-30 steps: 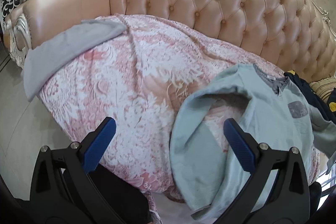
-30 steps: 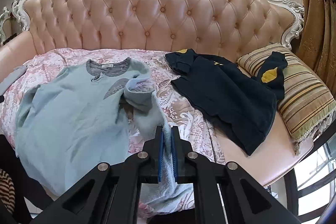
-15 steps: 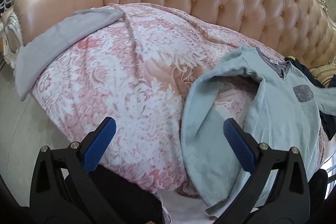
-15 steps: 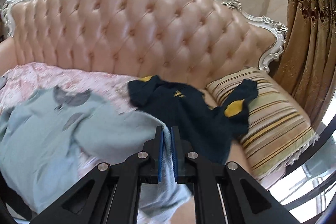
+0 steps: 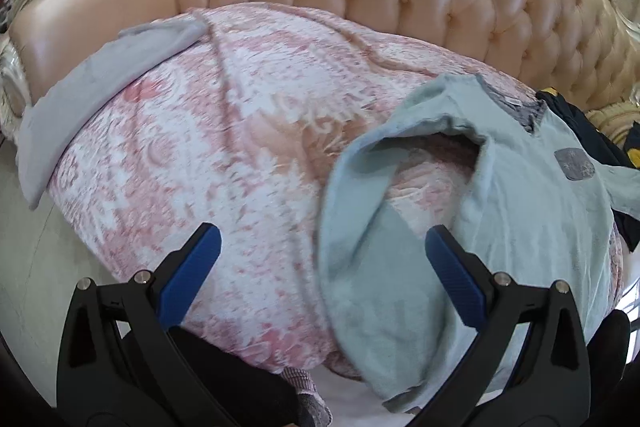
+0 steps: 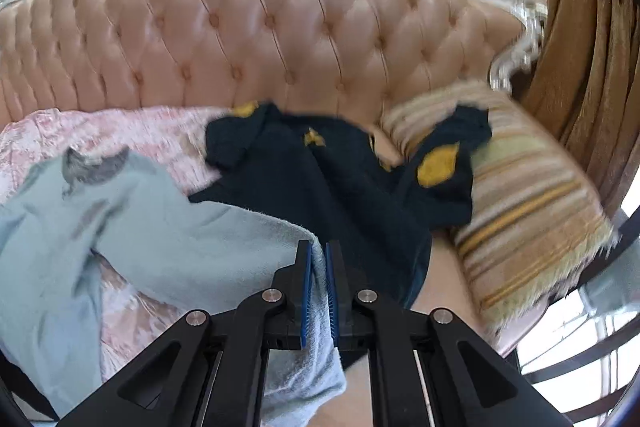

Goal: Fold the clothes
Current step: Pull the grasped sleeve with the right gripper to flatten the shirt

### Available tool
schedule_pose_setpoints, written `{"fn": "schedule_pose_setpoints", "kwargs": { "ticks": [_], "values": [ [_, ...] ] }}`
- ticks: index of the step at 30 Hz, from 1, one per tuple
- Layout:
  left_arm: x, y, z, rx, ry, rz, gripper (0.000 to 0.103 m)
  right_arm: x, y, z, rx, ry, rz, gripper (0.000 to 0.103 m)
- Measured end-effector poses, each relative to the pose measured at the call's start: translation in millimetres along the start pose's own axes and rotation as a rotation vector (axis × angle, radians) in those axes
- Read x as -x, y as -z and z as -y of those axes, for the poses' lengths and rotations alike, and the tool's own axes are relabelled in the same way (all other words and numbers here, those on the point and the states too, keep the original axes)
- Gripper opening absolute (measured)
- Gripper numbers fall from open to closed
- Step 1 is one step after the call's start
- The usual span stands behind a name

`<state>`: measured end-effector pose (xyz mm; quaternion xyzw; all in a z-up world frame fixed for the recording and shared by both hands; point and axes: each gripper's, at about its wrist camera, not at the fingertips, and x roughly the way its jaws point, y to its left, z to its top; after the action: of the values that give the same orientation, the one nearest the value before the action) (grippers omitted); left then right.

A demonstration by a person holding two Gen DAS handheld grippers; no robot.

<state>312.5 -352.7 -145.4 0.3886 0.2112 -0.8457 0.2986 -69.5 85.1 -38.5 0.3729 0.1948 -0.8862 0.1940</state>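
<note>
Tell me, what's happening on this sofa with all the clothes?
A person is folding clothes with a handheld gripper in each hand. The right gripper is clamped on a sleeve of the light blue shirt, holding it out over the dark navy shirt. The left gripper hangs open above the shirt's other sleeve, holding nothing. The blue shirt lies on a pink blanket and is not folded yet.
</note>
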Motion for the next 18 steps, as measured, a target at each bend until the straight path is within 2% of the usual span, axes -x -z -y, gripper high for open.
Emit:
{"fn": "schedule_pose_setpoints", "kwargs": {
  "ticks": [7,10,13,14,15,16,17,18],
  "values": [
    [-2,-18,34,-0.073,0.024,0.022,0.102,-61,38,34,-0.103,0.033,-0.141,0.007],
    [-3,-20,39,-0.084,0.018,0.015,0.102,-63,40,45,-0.132,0.051,-0.132,0.007],
    [-5,-21,46,-0.088,0.022,0.007,0.102,-49,27,52,-0.123,0.053,-0.082,0.007],
    [-5,-21,50,-0.088,0.028,0.007,0.102,-45,23,53,-0.123,0.026,-0.073,0.007],
    [-5,-20,58,-0.088,0.044,0.007,0.102,-44,20,52,-0.134,-0.057,-0.079,0.009],
    [-6,-20,67,-0.095,0.060,0.003,0.102,-45,19,50,-0.141,-0.139,-0.095,0.013],
    [-7,-19,78,-0.111,0.077,0.000,0.102,-50,21,46,-0.138,-0.206,-0.137,0.028],
    [-7,-19,88,-0.130,0.091,-0.002,0.102,-56,27,42,-0.126,-0.224,-0.176,0.047]
  ]
}}
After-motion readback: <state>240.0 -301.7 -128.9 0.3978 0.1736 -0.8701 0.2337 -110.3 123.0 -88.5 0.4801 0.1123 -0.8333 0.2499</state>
